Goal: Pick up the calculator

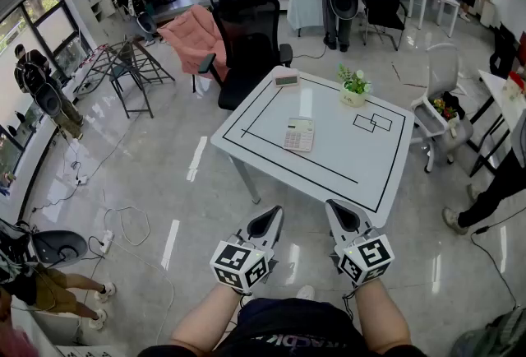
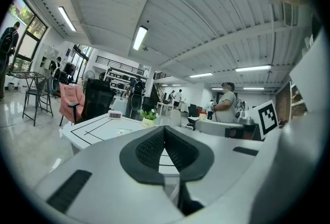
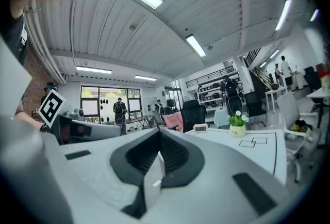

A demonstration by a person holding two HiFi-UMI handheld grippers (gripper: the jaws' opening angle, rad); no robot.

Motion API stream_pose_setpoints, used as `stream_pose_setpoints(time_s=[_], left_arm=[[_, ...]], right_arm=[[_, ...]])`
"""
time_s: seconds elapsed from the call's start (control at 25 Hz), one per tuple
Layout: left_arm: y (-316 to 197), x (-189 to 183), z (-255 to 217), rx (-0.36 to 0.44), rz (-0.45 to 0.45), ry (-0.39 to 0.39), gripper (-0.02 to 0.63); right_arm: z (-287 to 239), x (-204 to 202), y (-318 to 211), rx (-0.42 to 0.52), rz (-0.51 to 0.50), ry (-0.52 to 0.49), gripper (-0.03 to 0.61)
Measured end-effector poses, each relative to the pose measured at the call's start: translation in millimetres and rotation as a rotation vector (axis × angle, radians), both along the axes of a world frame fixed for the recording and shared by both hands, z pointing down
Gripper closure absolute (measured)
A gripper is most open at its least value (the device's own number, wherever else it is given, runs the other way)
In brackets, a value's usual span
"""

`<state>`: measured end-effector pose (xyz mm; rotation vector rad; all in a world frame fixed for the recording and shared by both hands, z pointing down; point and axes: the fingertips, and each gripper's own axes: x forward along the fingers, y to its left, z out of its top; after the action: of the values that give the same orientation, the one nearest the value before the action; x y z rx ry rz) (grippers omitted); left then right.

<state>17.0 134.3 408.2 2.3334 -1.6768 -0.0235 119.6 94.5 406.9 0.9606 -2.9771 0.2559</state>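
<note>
The calculator (image 1: 299,134) is a pale, flat keypad lying near the middle of the white table (image 1: 255,113), inside its black marked rectangle. In the head view both grippers are held level in front of the person, short of the table's near edge and well apart from the calculator. My left gripper (image 1: 268,220) has its jaws together with nothing between them, as its own view confirms (image 2: 164,132). My right gripper (image 1: 340,214) is shut and empty too (image 3: 158,141). The calculator is not clear in either gripper view.
On the table's far side stand a small digital clock (image 1: 286,80) and a potted plant (image 1: 354,86). A black office chair (image 1: 246,43) is behind the table, a white chair (image 1: 440,96) to its right. A person's leg (image 1: 493,191) is at the right. Cables (image 1: 123,224) lie on the floor.
</note>
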Motion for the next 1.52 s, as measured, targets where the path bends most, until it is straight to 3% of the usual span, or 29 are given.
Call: stream_pose_setpoints(time_s=[0.64,1.12,1.16,1.2,1.28,1.32,1.52], left_arm=[[-5,1,-2,-0.006,-0.014,0.003,0.612],[-85,-35,14,-0.02,0.042,0.029,0.611],[-96,-41,15,-0.021,0.053,0.031,0.596],[-108,-46,16,-0.023,0.068,0.034,0.531],[-132,-58,18,-0.034,0.104,0.041,0.342],[-143,-64,20,-0.04,0.12,0.037,0.289],[-196,-101,27,-0.065,0.188,0.021,0.255]], right_arm=[[-4,6,-6,-0.006,-0.015,-0.033,0.577],[10,-17,-76,-0.05,0.058,-0.048,0.571],[10,-22,-85,-0.058,0.069,-0.054,0.554],[10,-27,-95,-0.066,0.079,-0.059,0.518],[12,-38,-116,-0.089,0.103,-0.068,0.386],[13,-44,-127,-0.101,0.118,-0.068,0.329],[20,-70,-179,-0.135,0.209,-0.062,0.31]])
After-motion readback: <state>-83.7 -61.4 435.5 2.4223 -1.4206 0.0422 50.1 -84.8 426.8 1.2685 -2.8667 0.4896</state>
